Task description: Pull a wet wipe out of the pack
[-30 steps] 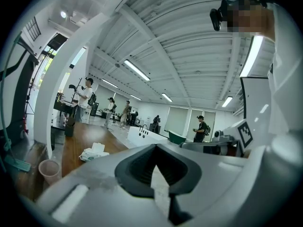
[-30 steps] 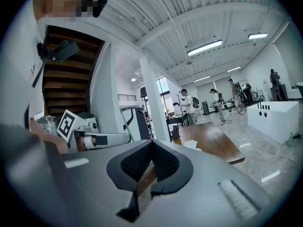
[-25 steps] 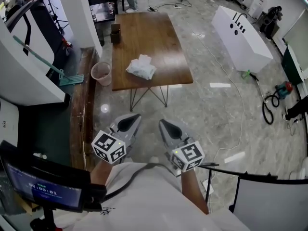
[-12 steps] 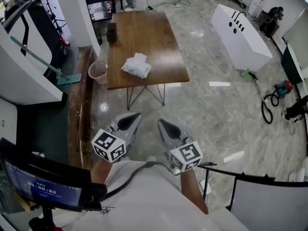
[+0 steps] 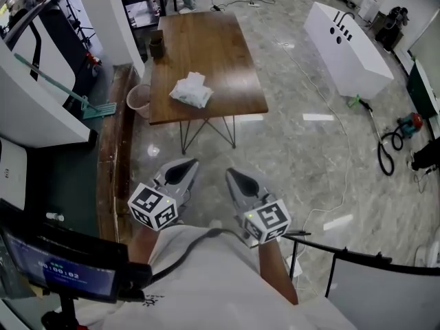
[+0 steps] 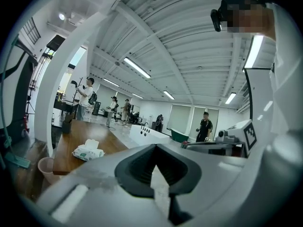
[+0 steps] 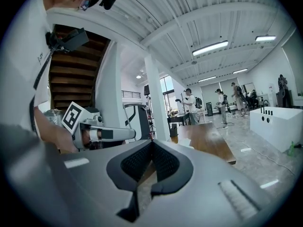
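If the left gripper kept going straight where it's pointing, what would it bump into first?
Probably nothing nearby. The left gripper, jaws shut, points into open room. The table with the wet wipe pack sits off to its left, so it would likely pass beside them, though depth is unclear.

The table (image 5: pixel 213 53) stands ahead of the person, well apart from both grippers. A pack of wipes (image 5: pixel 190 91) lies on the table, towards its near left side. A small holder (image 5: pixel 157 45) stands on the table's far left corner. A bin (image 5: pixel 139 100) sits on the floor just beside the table's left edge, with a mop (image 5: pixel 58 81) further left. A long box (image 5: pixel 347 47) stands on the floor to the right of the table, and cables (image 5: pixel 385 150) lie nearer on that side. The left gripper (image 5: pixel 184 165) and right gripper (image 5: pixel 232 175) are side by side, close to the person's body. A screen (image 5: pixel 58 263) is at the lower left.
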The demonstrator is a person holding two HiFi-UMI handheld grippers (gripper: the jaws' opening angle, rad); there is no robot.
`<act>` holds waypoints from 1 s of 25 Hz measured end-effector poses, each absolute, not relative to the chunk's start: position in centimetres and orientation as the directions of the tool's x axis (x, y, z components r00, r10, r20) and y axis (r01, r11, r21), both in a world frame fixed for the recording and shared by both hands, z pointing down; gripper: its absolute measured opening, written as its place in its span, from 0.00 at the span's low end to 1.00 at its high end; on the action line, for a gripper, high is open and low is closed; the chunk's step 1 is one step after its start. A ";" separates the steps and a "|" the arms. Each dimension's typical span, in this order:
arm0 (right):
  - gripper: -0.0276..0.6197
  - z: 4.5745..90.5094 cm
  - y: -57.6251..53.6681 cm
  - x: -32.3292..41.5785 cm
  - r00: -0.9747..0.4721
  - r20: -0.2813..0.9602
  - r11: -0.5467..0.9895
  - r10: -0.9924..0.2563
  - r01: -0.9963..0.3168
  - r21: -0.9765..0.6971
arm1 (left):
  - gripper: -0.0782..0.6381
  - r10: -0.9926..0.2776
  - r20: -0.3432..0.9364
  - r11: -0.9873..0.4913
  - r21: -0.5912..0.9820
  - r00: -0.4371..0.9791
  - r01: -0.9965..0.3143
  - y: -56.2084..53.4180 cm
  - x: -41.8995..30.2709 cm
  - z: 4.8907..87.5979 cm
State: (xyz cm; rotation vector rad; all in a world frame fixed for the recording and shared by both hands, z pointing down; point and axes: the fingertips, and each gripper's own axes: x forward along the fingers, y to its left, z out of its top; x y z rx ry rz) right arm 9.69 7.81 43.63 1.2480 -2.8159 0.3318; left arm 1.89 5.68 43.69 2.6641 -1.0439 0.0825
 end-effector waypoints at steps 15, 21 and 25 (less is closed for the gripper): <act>0.05 46.2 8.1 14.9 -0.670 0.143 0.630 -0.729 -0.737 -0.243 | 0.11 -0.698 0.185 -0.648 0.246 0.691 -0.721 5.4 5.4 45.4; 0.05 46.2 6.6 15.4 -0.663 0.148 0.623 -0.734 -0.744 -0.242 | 0.11 -0.699 0.204 -0.638 0.257 0.686 -0.726 4.0 5.3 46.5; 0.05 46.8 5.7 16.1 -0.640 0.160 0.597 -0.752 -0.763 -0.247 | 0.11 -0.680 0.195 -0.659 0.262 0.707 -0.706 2.3 6.2 46.7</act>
